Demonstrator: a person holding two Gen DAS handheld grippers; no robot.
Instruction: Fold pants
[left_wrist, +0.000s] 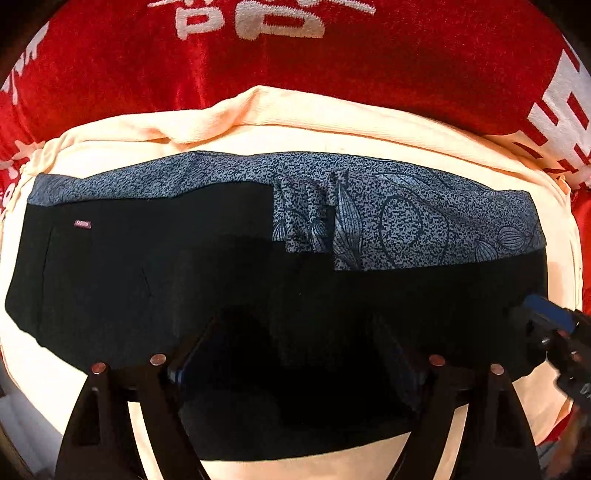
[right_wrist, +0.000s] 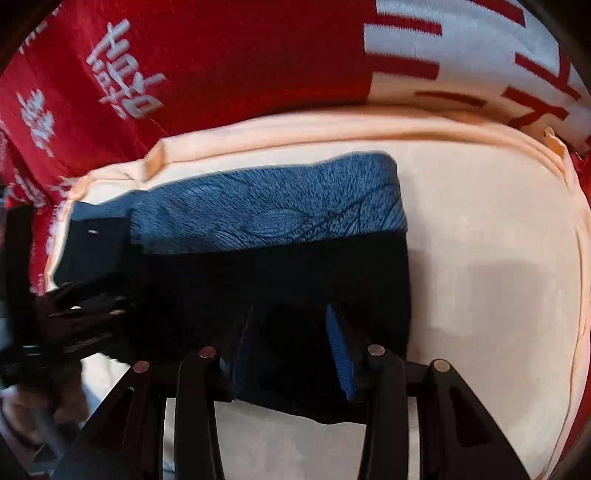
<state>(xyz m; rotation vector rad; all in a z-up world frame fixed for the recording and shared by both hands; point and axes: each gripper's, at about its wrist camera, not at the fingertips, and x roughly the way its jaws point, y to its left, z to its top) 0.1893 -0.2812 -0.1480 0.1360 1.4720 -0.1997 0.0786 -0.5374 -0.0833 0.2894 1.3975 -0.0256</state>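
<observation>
A red plush blanket with white lettering (left_wrist: 295, 70) is spread at the bottom of everything, and a pale cream cotton sheet (left_wrist: 369, 140) is laid over it. On the sheet the black pants with a blue-grey patterned panel (left_wrist: 388, 218) are laid in a folded band, with the long axis running left to right across the left wrist view. The left gripper (left_wrist: 295, 354) is held straight above the band's near edge, its jaws seen wide apart with only dark cloth below them and nothing pinched. The right gripper (right_wrist: 291, 347) is poised over the band's right end, its blue-ribbed pads partly apart; contact with the cloth cannot be told, since black fingers merge with black fabric. The right end is judged nearer the right gripper. Each gripper's base is cut off by its own frame.
</observation>
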